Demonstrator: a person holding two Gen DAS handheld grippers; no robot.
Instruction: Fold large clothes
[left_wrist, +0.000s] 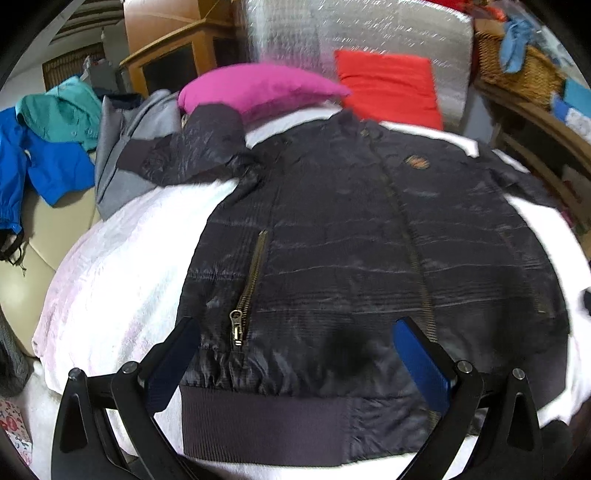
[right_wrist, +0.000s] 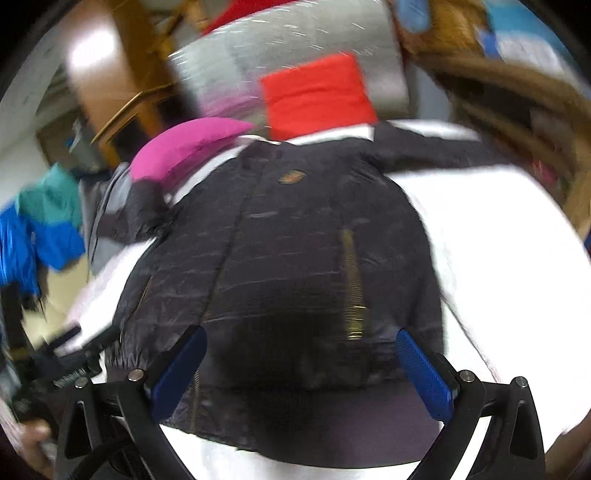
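Jacket (left_wrist: 351, 240) lies flat, zipped, front-up on the white bedspread (left_wrist: 122, 258), seemingly unfolded. Left gripper (left_wrist: 295, 354) and right gripper (right_wrist: 301, 363) hover over its hem, jaws apart. Next: grasp 1 side, fold inward.

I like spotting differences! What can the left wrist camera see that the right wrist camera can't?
Only the left wrist view shows the wicker basket and the jacket's silver zipper pull.

Only the right wrist view shows the jacket's far sleeve stretched out, and the other gripper at its lower left edge.

Both show the dark jacket lying flat, a pink pillow, a red pillow, and open gripper fingers over the hem.
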